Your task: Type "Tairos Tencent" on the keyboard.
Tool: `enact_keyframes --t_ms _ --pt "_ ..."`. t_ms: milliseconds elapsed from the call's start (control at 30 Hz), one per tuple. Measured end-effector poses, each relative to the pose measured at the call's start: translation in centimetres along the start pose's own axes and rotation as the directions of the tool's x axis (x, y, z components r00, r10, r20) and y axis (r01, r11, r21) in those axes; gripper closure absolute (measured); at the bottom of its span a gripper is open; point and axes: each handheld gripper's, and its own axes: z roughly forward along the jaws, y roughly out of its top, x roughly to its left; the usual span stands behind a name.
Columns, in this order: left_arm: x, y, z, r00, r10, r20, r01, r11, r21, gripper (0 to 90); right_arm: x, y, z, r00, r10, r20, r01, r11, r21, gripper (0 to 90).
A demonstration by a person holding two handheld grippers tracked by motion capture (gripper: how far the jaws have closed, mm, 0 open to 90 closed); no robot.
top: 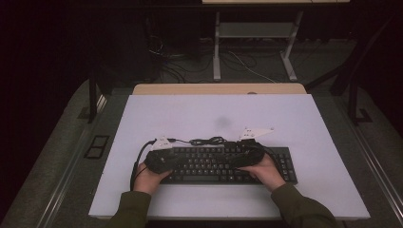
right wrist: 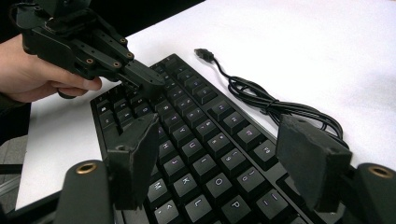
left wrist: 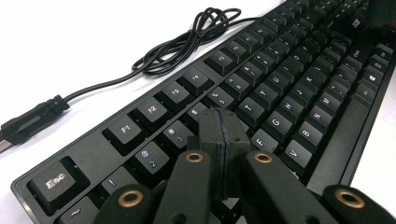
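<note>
Your left claw (left wrist: 223, 140) is covering several keyboard (left wrist: 280, 93) keys, and the picture's edge is cutting off the USB plug (left wrist: 23, 123).

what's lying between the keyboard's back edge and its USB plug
The keyboard's own black cable, bunched in a loose coil on the white table and running to the USB plug. It shows best in the left gripper view.

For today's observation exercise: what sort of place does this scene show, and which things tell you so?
Probably a lab or office workstation: a black corded computer keyboard lies on a plain white tabletop, a white-legged desk frame stands behind it, and loose cables trail over grey carpet.
</note>
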Motion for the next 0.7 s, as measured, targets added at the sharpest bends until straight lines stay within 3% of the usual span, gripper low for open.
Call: enact_keyframes --t_ms 133,267,700 --pt "-0.02 0.00 0.16 1.0000 -0.004 0.004 0.004 1.0000 -0.006 88.7 0.01 -0.02 0.00 1.0000 0.001 0.000 -0.001 1.000 0.002 29.8" --pt "-0.07 -0.04 0.36 0.9999 0.016 0.001 -0.016 0.9997 0.018 88.8 0.01 -0.02 0.00 1.0000 0.001 0.000 -0.001 1.000 0.002 29.8" --pt "-0.23 0.08 -0.06 1.0000 0.000 0.004 0.000 0.9999 -0.012 88.6 -0.05 -0.05 -0.01 1.0000 0.007 0.001 -0.007 1.000 0.002 29.8"
